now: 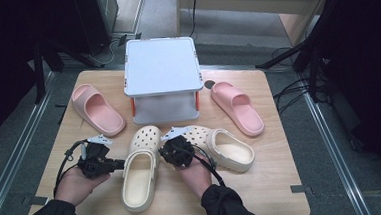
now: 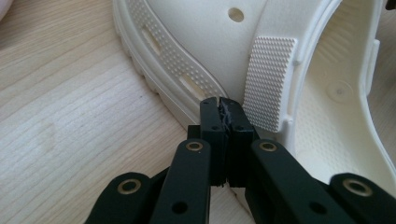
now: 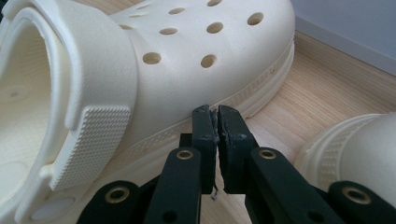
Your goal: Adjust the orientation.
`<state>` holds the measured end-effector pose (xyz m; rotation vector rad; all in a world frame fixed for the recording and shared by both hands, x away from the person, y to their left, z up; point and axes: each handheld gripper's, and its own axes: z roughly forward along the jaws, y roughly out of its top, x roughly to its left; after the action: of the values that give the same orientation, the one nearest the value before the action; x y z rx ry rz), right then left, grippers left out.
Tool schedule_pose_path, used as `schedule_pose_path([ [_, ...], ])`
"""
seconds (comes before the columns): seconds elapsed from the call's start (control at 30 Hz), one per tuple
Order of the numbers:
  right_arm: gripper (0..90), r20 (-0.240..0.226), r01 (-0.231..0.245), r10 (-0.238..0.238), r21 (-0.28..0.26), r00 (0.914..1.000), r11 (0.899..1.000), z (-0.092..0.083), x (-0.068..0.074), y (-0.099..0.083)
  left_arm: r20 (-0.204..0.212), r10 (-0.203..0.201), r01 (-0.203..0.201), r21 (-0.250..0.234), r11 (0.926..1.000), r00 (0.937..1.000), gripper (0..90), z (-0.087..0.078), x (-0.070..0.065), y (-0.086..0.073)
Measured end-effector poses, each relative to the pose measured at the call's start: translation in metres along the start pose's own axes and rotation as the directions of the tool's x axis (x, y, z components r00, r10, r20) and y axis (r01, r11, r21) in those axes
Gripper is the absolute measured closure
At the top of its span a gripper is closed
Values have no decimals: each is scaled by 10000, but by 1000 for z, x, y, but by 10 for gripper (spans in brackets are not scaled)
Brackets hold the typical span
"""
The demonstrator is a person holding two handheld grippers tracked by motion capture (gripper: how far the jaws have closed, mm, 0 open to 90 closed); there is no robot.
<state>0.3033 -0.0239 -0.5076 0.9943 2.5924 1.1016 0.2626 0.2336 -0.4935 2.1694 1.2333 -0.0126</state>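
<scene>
A cream clog (image 1: 139, 183) lies on the wooden table (image 1: 278, 182) with its toe toward a white rack. My left gripper (image 1: 118, 165) points at its left side and is shut with nothing between its jaws. In the left gripper view the left gripper (image 2: 219, 105) has its tips at the sole edge of the clog (image 2: 210, 46), beside the dotted strap. My right gripper (image 1: 162, 151) is shut and empty too, at the clog's right side. The right gripper view puts the right gripper (image 3: 215, 112) close to the sole of that clog (image 3: 187, 70), below its holes.
A second cream clog (image 1: 228, 147) lies to the right, its toe (image 3: 355, 144) near my right gripper. One pink slide (image 1: 97, 109) is at the back left and another pink slide (image 1: 237, 107) at the back right. Between them stands the white two-level rack (image 1: 161, 64).
</scene>
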Motion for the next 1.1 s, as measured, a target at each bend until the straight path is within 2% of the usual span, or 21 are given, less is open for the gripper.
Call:
schedule_pose_path([
  [0.07, 865, -57, 20, -20, -7, 10000, 10000, 0, -1, 0, 150, -121, 122, -10, 9999, 9998, 875, 1, 1, 0],
  [0.1, 869, -76, -66, 66, -12, 9999, 10000, 0, -3, 0, 569, -465, 465, 19, 9989, 9973, 864, 2, 4, 0],
  [0.13, 868, -58, -16, 16, -28, 10000, 10000, -1, -4, 0, 593, -437, 437, 3, 9990, 9973, 855, 3, 4, 0],
  [0.17, 866, -48, -135, 135, -9, 9999, 9999, -2, -5, -1, 559, -364, 366, -29, 9993, 9978, 851, 3, 4, 1],
  [0.27, 864, -236, -105, 102, -142, 9997, 9998, -7, -7, -1, 460, -213, 215, -43, 9998, 9987, 813, 3, 4, 1],
  [0.3, 864, -263, -91, 87, -155, 9996, 9998, -10, -7, -1, 244, -114, 116, -53, 9999, 9996, 799, -1, 5, 0],
  [0.37, 858, -378, -92, 84, -221, 9992, 9997, -17, -7, -1, 93, -38, 41, -251, 9997, 9999, 789, -5, 8, 1],
  [0.4, 857, -462, -36, 22, -307, 9989, 9995, -20, -7, -1, 33, -143, 144, -367, 9992, 9999, 783, -7, 8, 2],
  [0.5, 854, -618, 69, -90, -344, 9980, 9994, -33, -10, -3, -176, -5, -4, -540, 9985, 9998, 757, -11, 8, 6],
  [0.63, 855, -759, 123, -153, -402, 9970, 9991, -56, -16, -7, -203, 117, -129, -600, 9981, 9997, 718, -14, 9, 14],
  [0.73, 860, -1202, -28, -29, -472, 9927, 9989, -73, -25, -10, -91, 86, -92, -740, 9972, 9999, 655, -14, 9, 18],
  [0.8, 870, -1186, 25, -72, -394, 9929, 9992, -79, -28, -11, 23, 112, -110, -855, 9963, 9999, 603, -15, 11, 23],
  [0.87, 874, -1054, 89, -124, -335, 9944, 9994, -93, -37, -17, 36, 246, -240, -1216, 9923, 9997, 588, -17, 12, 24],
  [0.93, 876, -879, 62, -88, -297, 9961, 9995, -102, -45, -22, 65, 150, -141, -1236, 9922, 9999, 577, -17, 13, 24],
  [1.07, 887, -715, -156, 122, -469, 9974, 9988, -119, -60, -33, 39, 294, -287, -1285, 9913, 9996, 560, -18, 12, 21],
  [1.1, 887, -715, -156, 122, -469, 9974, 9988, -119, -60, -33, 39, 294, -287, -1285, 9913, 9996, 550, -18, 12, 21],
])
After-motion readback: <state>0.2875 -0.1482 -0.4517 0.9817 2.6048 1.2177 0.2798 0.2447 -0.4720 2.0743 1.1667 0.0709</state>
